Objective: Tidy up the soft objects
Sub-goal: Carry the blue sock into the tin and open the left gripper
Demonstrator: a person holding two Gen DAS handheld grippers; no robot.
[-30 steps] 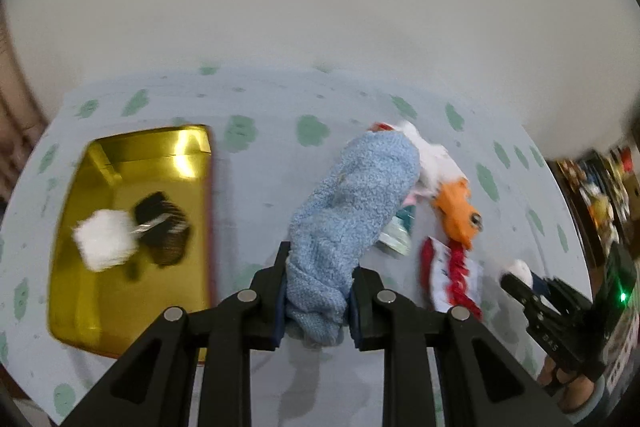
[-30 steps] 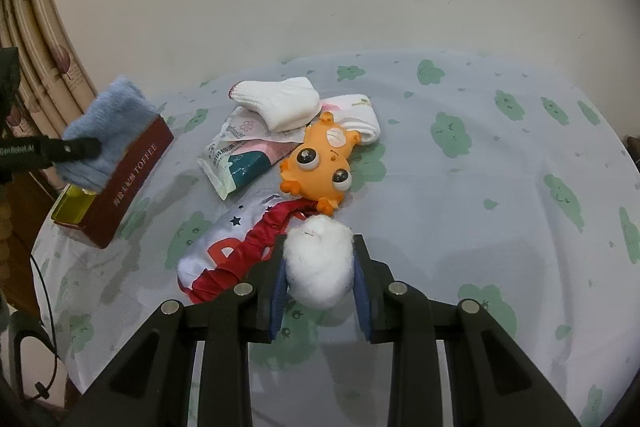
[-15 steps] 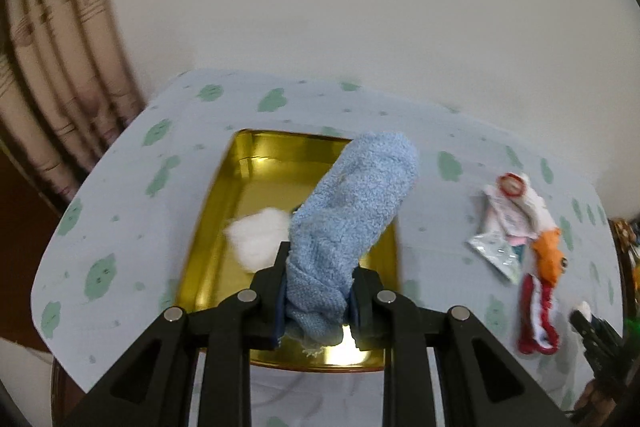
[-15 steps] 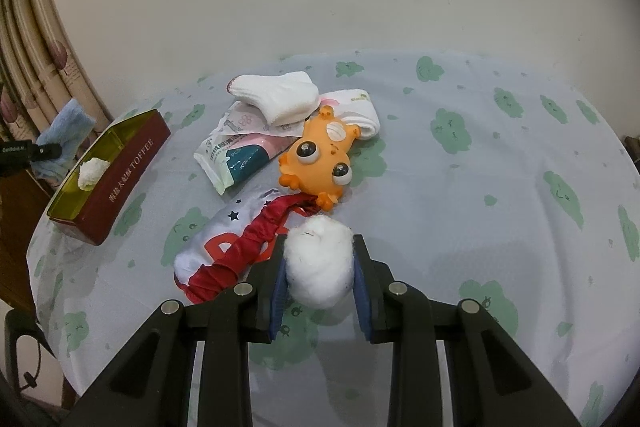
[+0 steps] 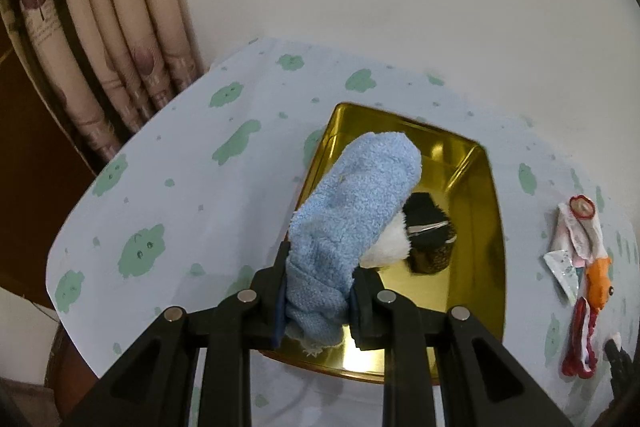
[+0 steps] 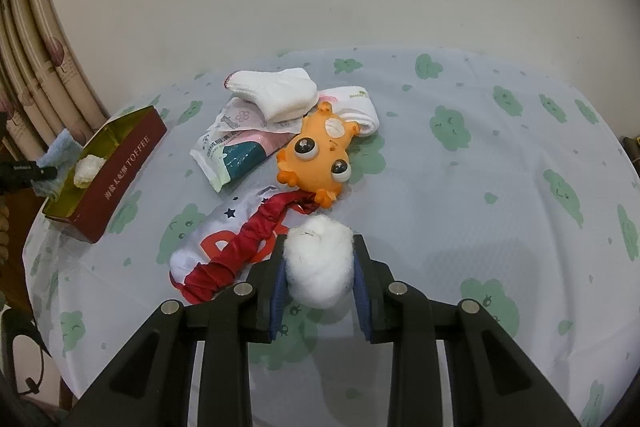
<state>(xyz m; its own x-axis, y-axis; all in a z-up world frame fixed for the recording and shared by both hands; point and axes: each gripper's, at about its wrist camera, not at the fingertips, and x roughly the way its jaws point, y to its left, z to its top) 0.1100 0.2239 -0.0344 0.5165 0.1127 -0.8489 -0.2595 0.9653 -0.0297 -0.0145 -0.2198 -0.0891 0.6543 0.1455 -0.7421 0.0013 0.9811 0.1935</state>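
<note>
At the left edge of the counter (image 6: 460, 187), near the curtain (image 5: 120, 27), sits a box (image 6: 120, 183) that is gold inside and red outside. In the box lie a white fluffy thing (image 5: 390, 247) and a dark thing (image 5: 430, 233). The left gripper (image 5: 320, 301) hangs over the box, and its fingers (image 5: 276, 297) squeeze a fuzzy blue sock (image 5: 352, 211). Toward the middle of the counter is a pile: a white sock (image 6: 276, 93), a packet (image 6: 232, 151), an orange toy with big eyes (image 6: 320, 157) and a red scrunchy band (image 6: 240, 247) on a white bag (image 6: 196, 251). Just right of the band, the right gripper (image 6: 320, 279) has its fingers (image 6: 362, 283) pressed on a white cotton ball (image 6: 320, 267), just above the cloth.
</note>
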